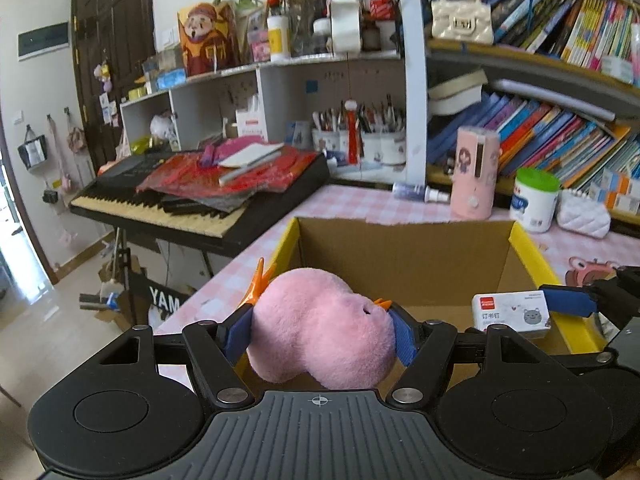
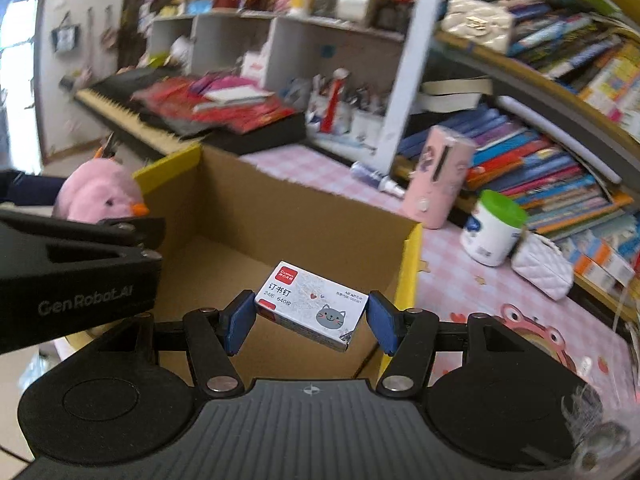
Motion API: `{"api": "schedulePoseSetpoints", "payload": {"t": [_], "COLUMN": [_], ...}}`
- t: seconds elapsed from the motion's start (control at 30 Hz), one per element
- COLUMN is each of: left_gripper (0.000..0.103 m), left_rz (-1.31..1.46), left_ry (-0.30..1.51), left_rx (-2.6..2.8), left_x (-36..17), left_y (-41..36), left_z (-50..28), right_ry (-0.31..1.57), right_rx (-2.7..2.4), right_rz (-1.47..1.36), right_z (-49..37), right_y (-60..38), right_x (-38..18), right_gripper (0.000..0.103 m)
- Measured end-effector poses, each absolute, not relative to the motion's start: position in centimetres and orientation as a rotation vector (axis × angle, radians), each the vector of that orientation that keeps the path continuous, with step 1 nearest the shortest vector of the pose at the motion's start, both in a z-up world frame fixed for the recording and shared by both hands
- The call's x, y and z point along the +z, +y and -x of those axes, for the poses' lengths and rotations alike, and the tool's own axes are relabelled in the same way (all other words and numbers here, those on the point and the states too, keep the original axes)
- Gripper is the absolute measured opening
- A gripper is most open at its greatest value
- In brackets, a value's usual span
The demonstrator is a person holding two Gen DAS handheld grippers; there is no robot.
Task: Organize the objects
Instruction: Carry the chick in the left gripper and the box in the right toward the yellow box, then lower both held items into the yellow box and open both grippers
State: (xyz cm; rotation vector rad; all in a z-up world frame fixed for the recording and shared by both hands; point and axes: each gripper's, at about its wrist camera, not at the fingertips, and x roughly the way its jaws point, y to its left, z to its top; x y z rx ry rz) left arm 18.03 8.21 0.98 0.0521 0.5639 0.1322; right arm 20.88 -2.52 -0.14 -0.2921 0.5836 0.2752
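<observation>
The left claw (image 1: 318, 330) was clamped on a soft pink plush bird with orange beak and feet (image 1: 320, 332), held over the near left rim of the open brown cardboard box with yellow flaps (image 1: 400, 256) on the pink checked table (image 1: 348, 200). The right claw (image 2: 310, 316) pinched a small white staple box with a grey cat face (image 2: 312, 304) by its ends, tilted, above the box interior. Risks: the skewed staple box might slip free, and the plush, released now, might catch the rim and tumble outside. Both claws pointed forward and downward, close together.
</observation>
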Motion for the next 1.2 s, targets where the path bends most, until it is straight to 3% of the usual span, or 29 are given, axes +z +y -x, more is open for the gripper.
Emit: {"api": "schedulePoseSetpoints", "payload": {"t": [1.1,1.2], "left_gripper": [0.071,0.072], "left_rz": [-0.023,-0.004], "left_ry": [0.675,0.67], "left_rx": [0.153,0.157], "left_x": [-1.9,-1.8], "left_y": [4.6,4.7], "left_z": [-24.5,-24.2], "right_ry": [0.608,0.602], "right_rx": [0.562,0.568], "right_rz": [0.538,0.524], "right_z": [-29.5,-29.3], "right_y": [-6.4,-6.4], "right_x": [-1.6,-1.4], "right_gripper": [0.059,0.067]}}
